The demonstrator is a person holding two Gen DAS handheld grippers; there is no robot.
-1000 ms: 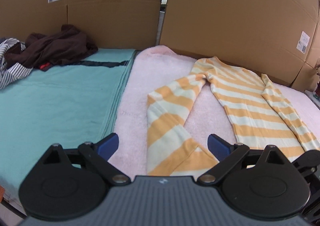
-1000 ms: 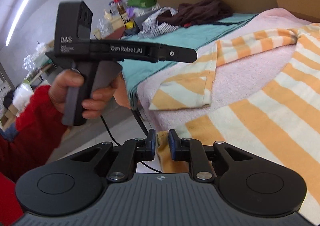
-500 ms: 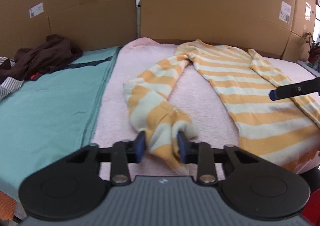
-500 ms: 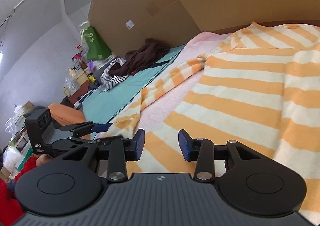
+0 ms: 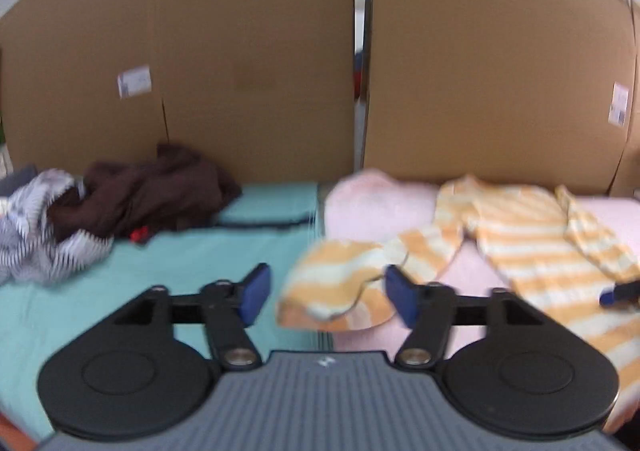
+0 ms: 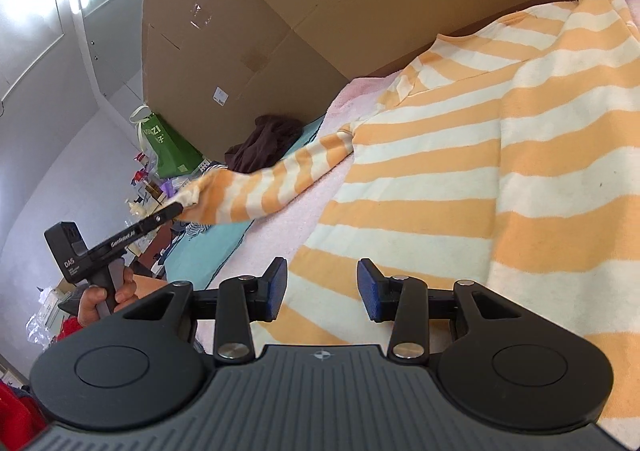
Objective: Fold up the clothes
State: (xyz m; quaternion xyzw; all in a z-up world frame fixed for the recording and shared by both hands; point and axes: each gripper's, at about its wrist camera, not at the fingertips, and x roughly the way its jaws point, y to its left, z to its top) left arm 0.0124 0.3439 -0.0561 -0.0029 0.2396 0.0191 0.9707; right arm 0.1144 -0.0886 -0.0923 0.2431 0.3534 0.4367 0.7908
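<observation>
Striped shirt [image 6: 460, 179] lies flat on the pink blanket [image 5: 376, 203]. Left gripper [image 5: 326, 293] jaws opening, sleeve cuff [image 5: 336, 283] between, unpinched. Right gripper [image 6: 322, 289] spread, empty. Re-pinch cuff, fold sleeve inward across the body.

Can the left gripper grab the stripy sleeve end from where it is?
Probably yes. The left gripper has the stripy sleeve end right between its jaws, which are opening, and its blue pads do not press on it. Nothing blocks the way; the brown clothes lie far off on the teal sheet.
</observation>
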